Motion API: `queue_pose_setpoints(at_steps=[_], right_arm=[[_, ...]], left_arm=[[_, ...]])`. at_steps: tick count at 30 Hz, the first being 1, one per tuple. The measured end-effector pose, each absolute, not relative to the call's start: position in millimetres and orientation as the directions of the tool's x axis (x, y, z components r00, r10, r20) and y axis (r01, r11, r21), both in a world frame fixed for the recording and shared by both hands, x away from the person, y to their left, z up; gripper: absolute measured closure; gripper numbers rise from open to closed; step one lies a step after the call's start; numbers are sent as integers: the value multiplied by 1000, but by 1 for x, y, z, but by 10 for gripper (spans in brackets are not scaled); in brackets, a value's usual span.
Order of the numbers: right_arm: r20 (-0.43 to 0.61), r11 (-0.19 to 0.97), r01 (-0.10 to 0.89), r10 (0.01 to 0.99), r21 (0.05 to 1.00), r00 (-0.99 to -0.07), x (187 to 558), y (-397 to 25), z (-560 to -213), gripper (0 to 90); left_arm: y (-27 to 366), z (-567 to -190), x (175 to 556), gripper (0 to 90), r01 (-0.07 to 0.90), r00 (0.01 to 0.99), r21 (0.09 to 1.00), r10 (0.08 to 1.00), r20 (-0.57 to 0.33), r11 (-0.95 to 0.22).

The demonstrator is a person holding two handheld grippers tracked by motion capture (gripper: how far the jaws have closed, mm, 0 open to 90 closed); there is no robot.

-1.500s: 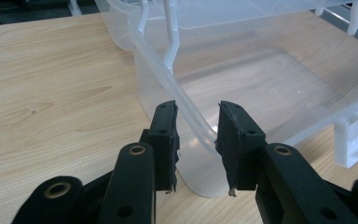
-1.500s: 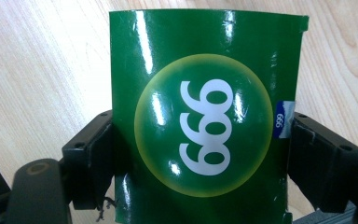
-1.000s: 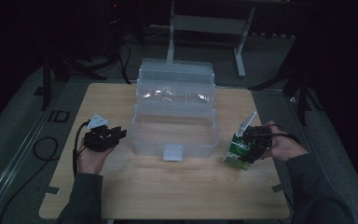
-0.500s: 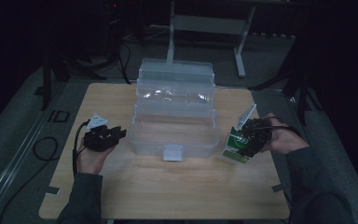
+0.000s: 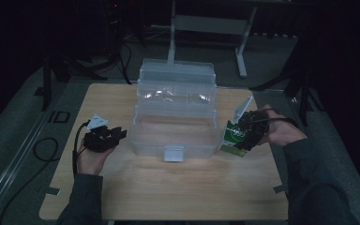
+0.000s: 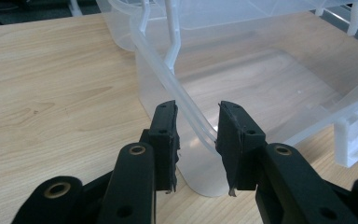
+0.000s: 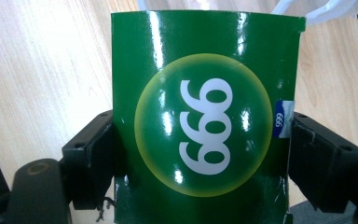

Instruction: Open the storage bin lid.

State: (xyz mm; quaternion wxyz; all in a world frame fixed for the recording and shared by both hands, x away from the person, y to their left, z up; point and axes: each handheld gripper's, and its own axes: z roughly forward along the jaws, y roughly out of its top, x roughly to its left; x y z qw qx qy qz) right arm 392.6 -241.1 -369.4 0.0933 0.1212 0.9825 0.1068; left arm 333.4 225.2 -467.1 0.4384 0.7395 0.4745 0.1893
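- While the green box [image 7: 200, 116] is pinched by the right gripper [image 5: 243, 136], it is held just beside the bin's [image 5: 143, 136] right end, so an up-and-left move is judged needed.
- The left gripper [image 6: 196, 140] is spread astride the bin's left rim.

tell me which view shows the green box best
The right gripper view: the green box faces the camera close up, held between the black jaws, its white 999 in a yellow circle easy to read. The high view shows it small and dim beside the clear bin.
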Motion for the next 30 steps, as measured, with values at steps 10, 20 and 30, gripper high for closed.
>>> queue_pose_setpoints(at_steps=[10, 20, 30], right_arm=[[-159, 950, 200, 242, 238, -957, 396, -239, -355, 180], [-166, 955, 170, 213, 244, -963, 403, -230, -346, 180], [-161, 962, 121, 163, 243, -973, 413, -208, -346, 179]], left_arm=[[225, -467, 334, 678, 537, 479, 827, 868, -135, -167], [224, -468, 334, 678, 538, 481, 826, 866, -138, -167], [225, -469, 334, 678, 538, 480, 827, 866, -140, -165]])
